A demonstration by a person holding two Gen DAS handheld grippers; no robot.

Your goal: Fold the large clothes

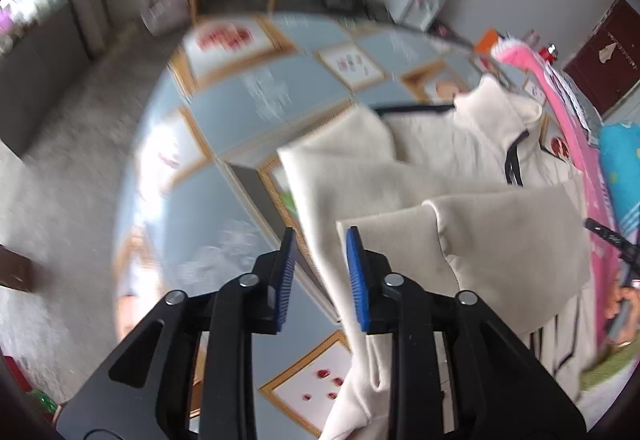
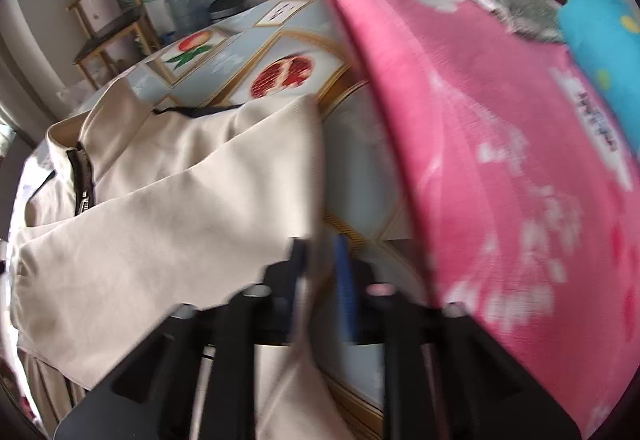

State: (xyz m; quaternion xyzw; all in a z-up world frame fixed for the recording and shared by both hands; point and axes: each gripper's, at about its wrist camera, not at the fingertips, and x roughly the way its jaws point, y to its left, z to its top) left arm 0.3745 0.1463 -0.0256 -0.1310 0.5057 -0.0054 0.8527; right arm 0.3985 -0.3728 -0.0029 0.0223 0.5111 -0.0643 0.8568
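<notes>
A cream zip-front jacket with dark trim (image 1: 460, 167) lies partly folded on the round table with a fruit-print cloth (image 1: 256, 99). The left gripper (image 1: 321, 272) hangs spread above the jacket's edge; the right gripper (image 2: 320, 280), blurred, stands apart around a fabric edge beside a pink blanket (image 2: 500, 143).

Jacket (image 1: 440, 167) on table (image 1: 256, 107), blanket (image 2: 480, 143) prob. right

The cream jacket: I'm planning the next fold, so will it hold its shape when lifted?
Probably not: the cream jacket already drapes over the table edge. Its zipper may stiffen the front slightly. It looks thick, so folds should stay.
</notes>
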